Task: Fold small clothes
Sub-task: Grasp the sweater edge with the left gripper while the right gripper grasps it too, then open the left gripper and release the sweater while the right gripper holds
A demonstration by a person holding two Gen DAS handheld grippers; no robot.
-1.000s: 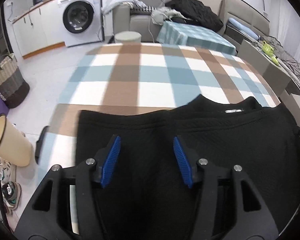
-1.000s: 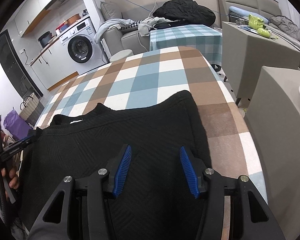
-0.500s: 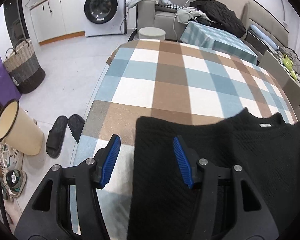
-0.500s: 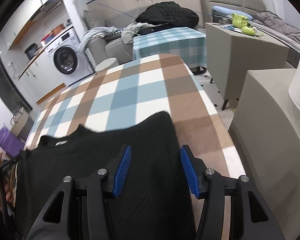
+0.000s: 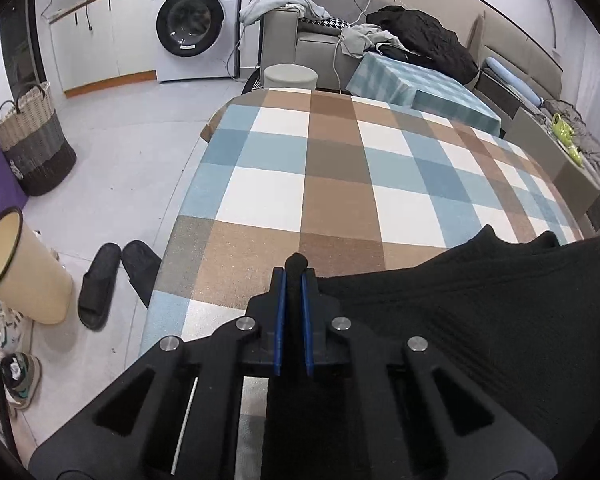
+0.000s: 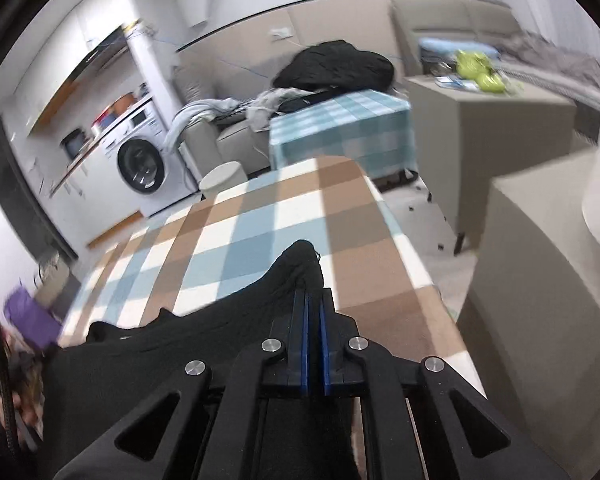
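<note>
A black knitted garment (image 5: 480, 312) lies on the near part of a table under a blue, brown and white checked cloth (image 5: 340, 184). My left gripper (image 5: 294, 280) is shut on the garment's left corner, and a tuft of black fabric pokes out past the blue pads. In the right wrist view the same garment (image 6: 172, 352) stretches away to the left. My right gripper (image 6: 314, 300) is shut on its right corner, which bunches up above the pads. The neckline with a small label shows faintly at the garment's far edge.
The checked cloth (image 6: 260, 220) has bare room beyond the garment. Left of the table stand a cream bin (image 5: 20, 268), black slippers (image 5: 100, 284) and a woven basket (image 5: 32, 144). A grey cabinet (image 6: 540, 280) stands close on the right. A washing machine (image 5: 196, 28) and sofa are farther back.
Both grippers moved outward from the garment's middle to its side corners, then shut on the fabric. The corners now bunch between the pads.
</note>
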